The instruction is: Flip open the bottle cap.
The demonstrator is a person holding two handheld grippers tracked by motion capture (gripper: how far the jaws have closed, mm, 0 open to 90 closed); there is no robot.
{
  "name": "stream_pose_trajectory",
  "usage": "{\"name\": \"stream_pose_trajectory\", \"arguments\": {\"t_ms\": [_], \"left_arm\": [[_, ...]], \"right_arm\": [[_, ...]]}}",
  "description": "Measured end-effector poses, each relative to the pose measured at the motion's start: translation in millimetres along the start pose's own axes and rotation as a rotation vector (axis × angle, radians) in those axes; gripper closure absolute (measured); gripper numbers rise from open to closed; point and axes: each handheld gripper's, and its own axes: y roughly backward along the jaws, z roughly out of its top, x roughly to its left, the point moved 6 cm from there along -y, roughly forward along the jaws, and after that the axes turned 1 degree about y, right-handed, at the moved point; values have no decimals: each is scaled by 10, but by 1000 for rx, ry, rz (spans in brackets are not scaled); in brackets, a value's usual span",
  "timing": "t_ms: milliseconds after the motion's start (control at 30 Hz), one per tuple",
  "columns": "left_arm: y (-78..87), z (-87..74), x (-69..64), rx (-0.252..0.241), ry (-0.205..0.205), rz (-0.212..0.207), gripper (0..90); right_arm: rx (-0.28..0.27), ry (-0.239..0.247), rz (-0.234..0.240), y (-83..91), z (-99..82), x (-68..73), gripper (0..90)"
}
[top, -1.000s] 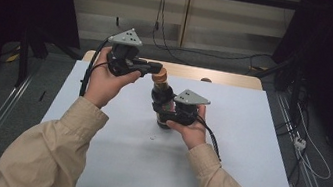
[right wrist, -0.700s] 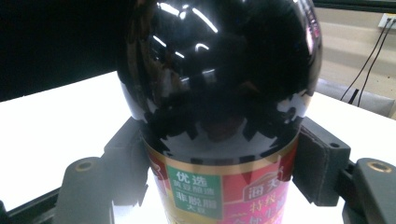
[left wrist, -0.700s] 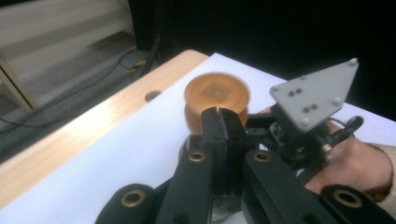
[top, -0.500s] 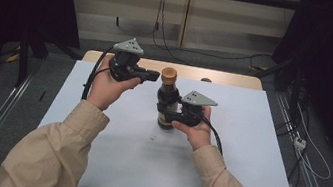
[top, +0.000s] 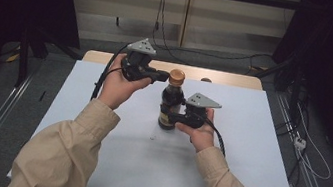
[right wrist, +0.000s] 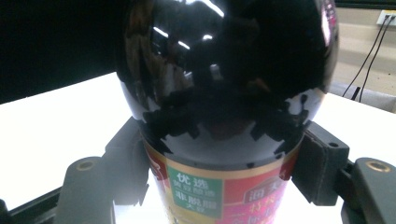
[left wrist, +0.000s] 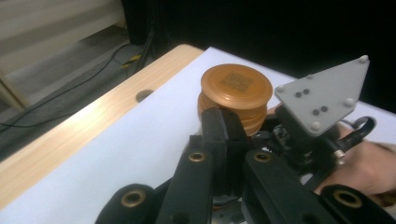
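Bottle (top: pixel 170 105) of dark sauce stands upright on the white table (top: pixel 246 151), its labelled belly pinched by the right tongs (top: pixel 176 119). Just beyond, the left tongs (top: pixel 159 76), jaws pressed together with nothing between them, sit right beside the bottle's brown cap (left wrist: pixel 236 85). Cables (top: pixel 162 42) lie on the floor behind the table.
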Motion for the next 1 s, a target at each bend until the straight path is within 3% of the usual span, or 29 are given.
{"name": "stream_pose_trajectory", "arguments": {"t_ms": [67, 133, 467, 1000], "left_arm": [[0, -5, 11, -3, 20, -14, 900], [10, -5, 1, 2, 5, -3, 900], [31, -9, -44, 1, 14, -33, 900], [-25, 38, -91, 7, 7, -14, 900]], "right_arm": [[-7, -2, -3, -3, -6, -2, 305], [-8, -3, -2, -8, -10, 3, 305], [2, -7, -4, -11, -15, 3, 304], [-8, -20, -19, -14, -71, -16, 307]]}}
